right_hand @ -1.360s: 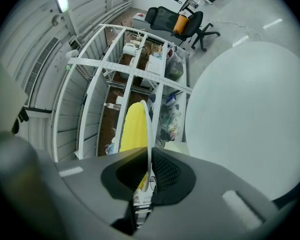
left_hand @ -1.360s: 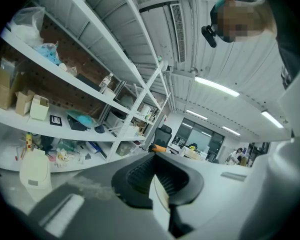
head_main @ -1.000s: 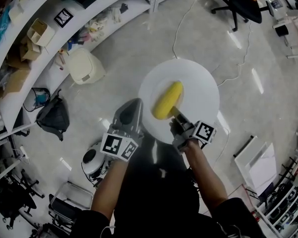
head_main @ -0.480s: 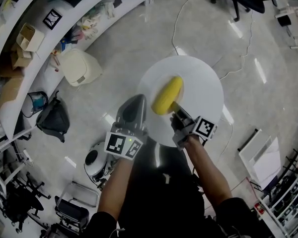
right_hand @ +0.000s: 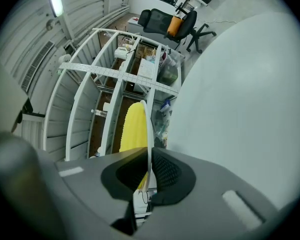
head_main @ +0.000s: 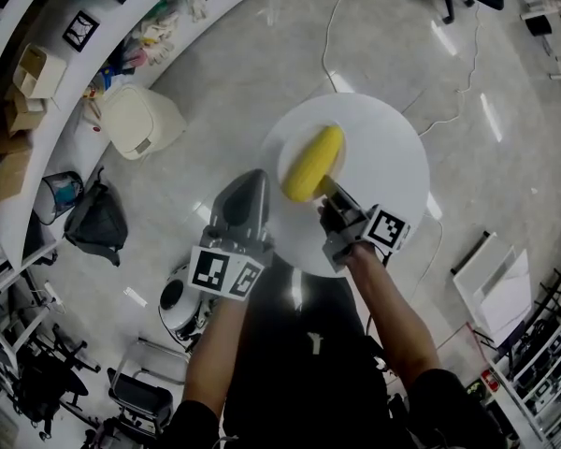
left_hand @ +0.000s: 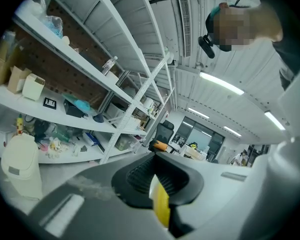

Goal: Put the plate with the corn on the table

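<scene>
**Holding the plate above the floor**

Gripping from two sides, both tools carry the plate (head_main: pixel 383 157) in the air over the floor (head_main: pixel 262 64), in front of the person's body. The corn (head_main: pixel 313 163) lies on the plate, left of its middle, its near end pointing towards the right hand-held gripper (head_main: pixel 329 195).

The left hand-held gripper (head_main: pixel 260 183) is clamped on the plate's left rim. In its own view a thin pale edge runs between the dark pads, with yellow showing just beside it.

The right hand-held gripper is clamped on the near rim. Its view shows the rim edge-on, pinched between the two pads, the corn on one side and the plate's broad white face on the other.

A curved shelf (head_main: pixel 19 171) full of clutter stands to the left, a cream bin (head_main: pixel 140 120) beside it.
</scene>
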Tool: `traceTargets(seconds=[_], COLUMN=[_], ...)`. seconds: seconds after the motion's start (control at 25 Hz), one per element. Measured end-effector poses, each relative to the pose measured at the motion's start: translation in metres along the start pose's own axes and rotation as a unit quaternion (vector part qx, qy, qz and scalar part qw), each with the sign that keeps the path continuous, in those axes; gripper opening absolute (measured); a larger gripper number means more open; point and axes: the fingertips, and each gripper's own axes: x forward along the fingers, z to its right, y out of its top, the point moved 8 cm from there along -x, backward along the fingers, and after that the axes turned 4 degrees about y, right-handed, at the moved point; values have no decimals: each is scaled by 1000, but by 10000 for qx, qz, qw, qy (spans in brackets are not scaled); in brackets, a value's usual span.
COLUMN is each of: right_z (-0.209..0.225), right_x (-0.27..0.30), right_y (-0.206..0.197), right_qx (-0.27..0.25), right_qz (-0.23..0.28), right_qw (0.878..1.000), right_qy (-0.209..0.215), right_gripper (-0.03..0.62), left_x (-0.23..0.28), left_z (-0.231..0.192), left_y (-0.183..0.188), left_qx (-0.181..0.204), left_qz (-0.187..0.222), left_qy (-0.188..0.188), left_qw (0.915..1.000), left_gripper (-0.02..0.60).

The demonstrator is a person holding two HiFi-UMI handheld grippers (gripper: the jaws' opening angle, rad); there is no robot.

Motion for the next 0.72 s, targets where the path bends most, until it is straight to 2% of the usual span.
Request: traceTargets(seconds=[0.72], right_z=[43], right_x=[20], right_y=[0], right_qx=[362], right_qz=[25], right_qw=[9993], right_qy=[-97], right_gripper=[29], left_x=[28], left_z=[-6], left_y=[-18], left_qx=[-164], left_qz=[43], left_qy=[-78], left_qw=[9998], left_gripper=[5])
